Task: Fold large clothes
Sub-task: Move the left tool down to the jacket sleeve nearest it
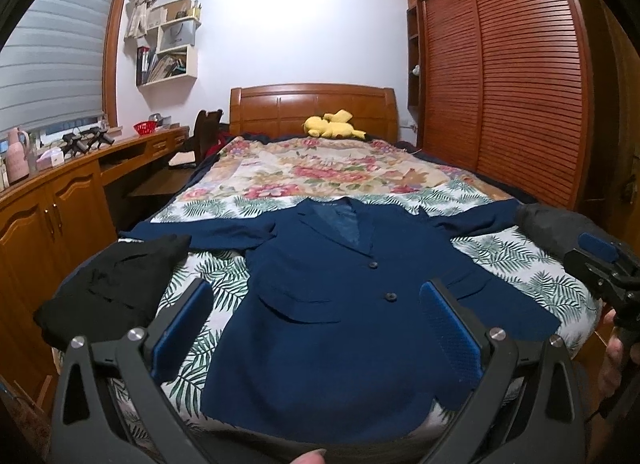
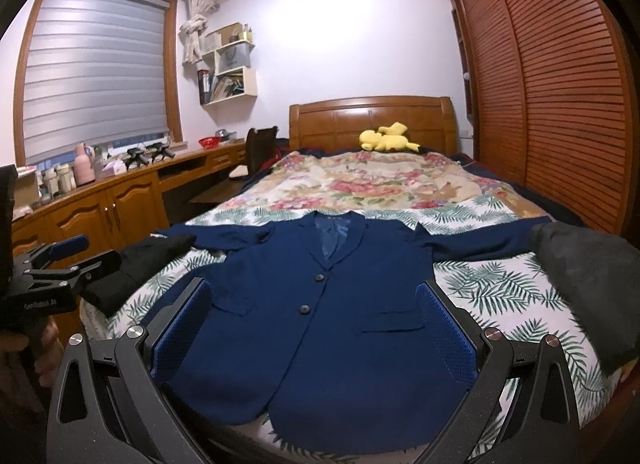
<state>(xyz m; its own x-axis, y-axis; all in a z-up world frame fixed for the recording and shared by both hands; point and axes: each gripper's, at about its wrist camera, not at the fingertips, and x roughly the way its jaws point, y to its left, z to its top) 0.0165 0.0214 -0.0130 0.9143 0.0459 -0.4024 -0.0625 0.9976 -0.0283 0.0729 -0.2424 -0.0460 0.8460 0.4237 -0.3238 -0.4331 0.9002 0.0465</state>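
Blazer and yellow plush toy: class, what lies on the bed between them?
Only bedding: leaf-print sheet beside the blazer, then floral quilt up to the plush toy. Both wrist views show this.

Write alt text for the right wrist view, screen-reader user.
A navy blue two-button blazer lies flat, front up, sleeves spread, on a palm-leaf-print bedsheet. The open right gripper hovers over its hem, holding nothing. A black garment lies left, a dark grey one right.
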